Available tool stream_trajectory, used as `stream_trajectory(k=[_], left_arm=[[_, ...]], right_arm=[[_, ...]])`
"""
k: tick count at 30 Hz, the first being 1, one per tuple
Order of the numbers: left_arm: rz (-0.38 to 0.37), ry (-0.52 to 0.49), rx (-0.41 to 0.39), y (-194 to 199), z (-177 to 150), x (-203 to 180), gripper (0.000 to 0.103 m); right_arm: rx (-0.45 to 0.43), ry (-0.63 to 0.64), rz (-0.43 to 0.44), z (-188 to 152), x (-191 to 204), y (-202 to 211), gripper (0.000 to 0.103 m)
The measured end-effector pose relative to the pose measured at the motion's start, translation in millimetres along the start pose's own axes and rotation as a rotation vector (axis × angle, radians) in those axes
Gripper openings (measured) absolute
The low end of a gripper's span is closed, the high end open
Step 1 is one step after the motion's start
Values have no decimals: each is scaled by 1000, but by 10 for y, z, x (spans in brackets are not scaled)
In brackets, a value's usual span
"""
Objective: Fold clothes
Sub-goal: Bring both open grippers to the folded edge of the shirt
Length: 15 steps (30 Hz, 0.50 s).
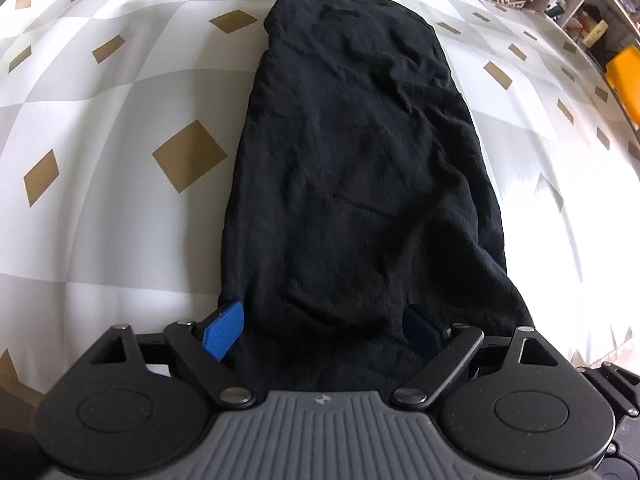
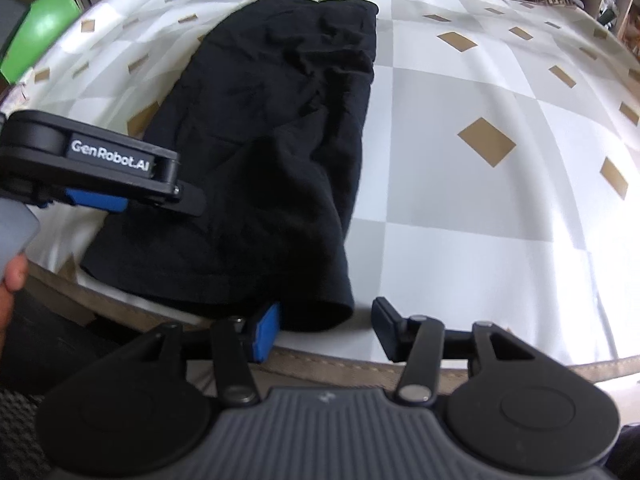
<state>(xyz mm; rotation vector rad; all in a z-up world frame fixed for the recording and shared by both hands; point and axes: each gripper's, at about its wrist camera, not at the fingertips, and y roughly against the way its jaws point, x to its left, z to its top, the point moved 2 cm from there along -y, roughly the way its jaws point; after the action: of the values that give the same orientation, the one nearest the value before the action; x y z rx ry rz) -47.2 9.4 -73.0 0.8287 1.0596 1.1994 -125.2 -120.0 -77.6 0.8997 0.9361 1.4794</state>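
A black garment (image 1: 360, 168) is laid lengthwise as a long narrow strip on the checked bed cover (image 1: 120, 208), apparently already folded in from its sides. The cross fold is judged still undone. Its near hem is straddled by the left gripper (image 1: 324, 332), jaws wide, unclamped. The right gripper (image 2: 326, 330) is set at the hem's corner, jaws parted, nothing pinched.

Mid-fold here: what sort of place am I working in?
Likely a lived-in home room: the black garment lies on a diamond-patterned sheet over a piped mattress-like edge, with cluttered shelves behind.
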Motion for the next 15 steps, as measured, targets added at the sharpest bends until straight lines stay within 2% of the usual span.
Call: stream_trajectory(k=[7, 11, 15], left_arm=[[35, -68, 19, 0, -53, -67, 88], [58, -116, 42, -21, -89, -128, 94], [59, -121, 53, -20, -77, -157, 95]], right_arm=[[47, -3, -47, -48, -40, 24, 49], [74, -69, -21, -40, -134, 74, 50], [29, -149, 48, 25, -259, 240, 50]])
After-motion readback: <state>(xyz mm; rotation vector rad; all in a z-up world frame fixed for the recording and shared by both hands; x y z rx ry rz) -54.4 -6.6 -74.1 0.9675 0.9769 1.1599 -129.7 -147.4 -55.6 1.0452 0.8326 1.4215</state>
